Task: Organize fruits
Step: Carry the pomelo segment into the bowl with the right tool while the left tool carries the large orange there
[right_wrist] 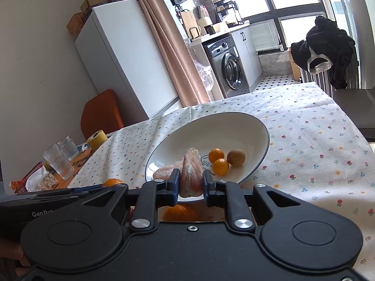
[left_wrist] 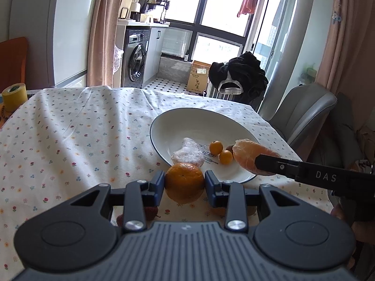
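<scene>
My left gripper (left_wrist: 185, 182) is shut on a whole orange (left_wrist: 184, 180), held just short of the near rim of a white plate (left_wrist: 187, 121). In the plate lie a wrapped pomelo segment (left_wrist: 187, 155), two kumquats (left_wrist: 216, 147) and a brown fruit (left_wrist: 229, 149). My right gripper (right_wrist: 191, 183) is shut on a peeled pomelo segment (right_wrist: 191, 175), held over the plate's (right_wrist: 211, 126) near edge; the left wrist view shows that segment (left_wrist: 246, 153) at the plate's right side. A second orange (right_wrist: 180, 212) lies on the cloth under the right gripper.
A floral cloth (left_wrist: 82, 128) covers the table. A yellow tape roll (left_wrist: 14, 96) and two glasses (right_wrist: 58, 161) stand at the left end. A grey chair (left_wrist: 302, 112) stands at the far right. Something small and red (left_wrist: 150, 210) lies under the left gripper.
</scene>
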A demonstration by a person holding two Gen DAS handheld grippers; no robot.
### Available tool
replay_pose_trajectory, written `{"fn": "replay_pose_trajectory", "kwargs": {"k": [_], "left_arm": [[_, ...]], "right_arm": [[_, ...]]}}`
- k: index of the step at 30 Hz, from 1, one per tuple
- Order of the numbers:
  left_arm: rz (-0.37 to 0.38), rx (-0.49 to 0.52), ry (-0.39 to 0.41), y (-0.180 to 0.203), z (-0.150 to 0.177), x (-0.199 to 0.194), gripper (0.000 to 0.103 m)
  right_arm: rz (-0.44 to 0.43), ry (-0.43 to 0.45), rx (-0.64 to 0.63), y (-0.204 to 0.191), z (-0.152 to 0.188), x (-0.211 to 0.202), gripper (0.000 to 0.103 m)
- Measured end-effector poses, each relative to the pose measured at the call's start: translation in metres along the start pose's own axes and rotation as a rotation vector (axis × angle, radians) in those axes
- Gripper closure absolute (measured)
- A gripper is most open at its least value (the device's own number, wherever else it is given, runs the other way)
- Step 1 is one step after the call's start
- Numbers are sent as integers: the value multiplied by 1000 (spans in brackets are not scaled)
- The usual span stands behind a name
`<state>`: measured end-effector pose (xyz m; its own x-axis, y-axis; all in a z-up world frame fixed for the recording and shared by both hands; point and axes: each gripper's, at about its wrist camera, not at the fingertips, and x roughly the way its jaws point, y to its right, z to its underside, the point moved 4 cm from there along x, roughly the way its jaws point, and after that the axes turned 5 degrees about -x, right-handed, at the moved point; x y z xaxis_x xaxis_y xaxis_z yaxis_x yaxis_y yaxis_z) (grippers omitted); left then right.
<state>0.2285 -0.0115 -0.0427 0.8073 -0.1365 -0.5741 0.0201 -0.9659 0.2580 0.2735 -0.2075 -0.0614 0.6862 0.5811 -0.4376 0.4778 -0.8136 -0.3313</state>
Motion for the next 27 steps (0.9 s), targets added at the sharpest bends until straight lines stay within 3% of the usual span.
{"fn": "replay_pose_trajectory", "kwargs": {"k": [7,14,27], "left_arm": [[4,11,1,9,-6,9,68],[9,31,-6,17,-12,19,68],[27,62,-13,36,-23,41,68]], "right_arm": [[22,23,12,7,-8,3,85],[31,14,5,9,-5,5,72],[34,6,26,18,7,-19,65]]}}
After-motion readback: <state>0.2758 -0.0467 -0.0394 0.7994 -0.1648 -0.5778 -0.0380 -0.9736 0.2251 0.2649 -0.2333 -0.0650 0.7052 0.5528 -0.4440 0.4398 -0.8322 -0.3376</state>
